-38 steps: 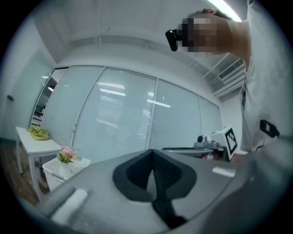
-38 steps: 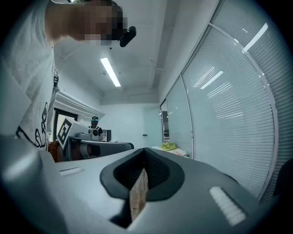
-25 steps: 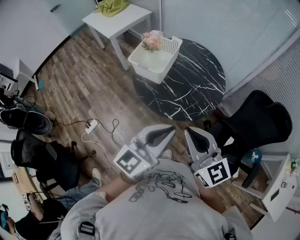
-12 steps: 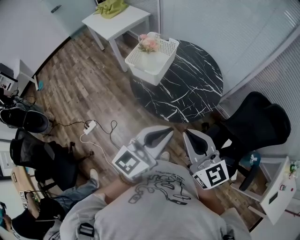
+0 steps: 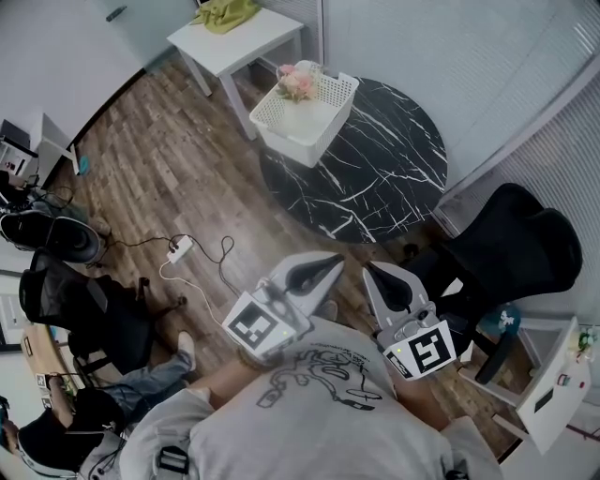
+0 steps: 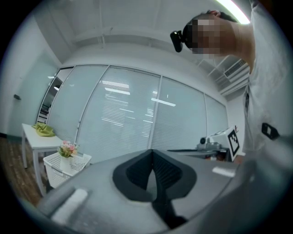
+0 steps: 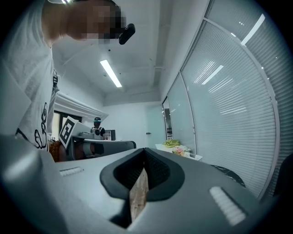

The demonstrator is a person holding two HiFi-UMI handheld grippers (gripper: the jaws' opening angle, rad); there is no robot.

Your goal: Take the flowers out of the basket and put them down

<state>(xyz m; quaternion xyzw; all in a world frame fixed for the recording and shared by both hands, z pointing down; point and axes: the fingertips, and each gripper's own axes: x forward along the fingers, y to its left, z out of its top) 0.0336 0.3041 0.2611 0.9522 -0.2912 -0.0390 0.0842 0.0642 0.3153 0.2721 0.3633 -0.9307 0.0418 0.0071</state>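
Observation:
Pink flowers [image 5: 298,82] stand in the far corner of a white lattice basket [image 5: 323,131] on the round black marble table [image 5: 394,169]. The flowers [image 6: 67,148] and basket [image 6: 59,168] show small at the lower left of the left gripper view; the flowers [image 7: 179,149] sit far off in the right gripper view. Both grippers are held close to the person's chest, well short of the table. My left gripper [image 5: 339,257] is shut and empty. My right gripper [image 5: 367,267] is shut too, nothing between its jaws.
A small white side table [image 5: 236,39] with a green cloth [image 5: 223,12] stands beyond the basket. A black office chair [image 5: 511,246] is at the right, a power strip with cable [image 5: 181,248] on the wood floor at the left. Glass walls with blinds close off the far side.
The basket and table have slid slightly left and up in the head view as the person shifted. Both grippers stay shut at the chest.

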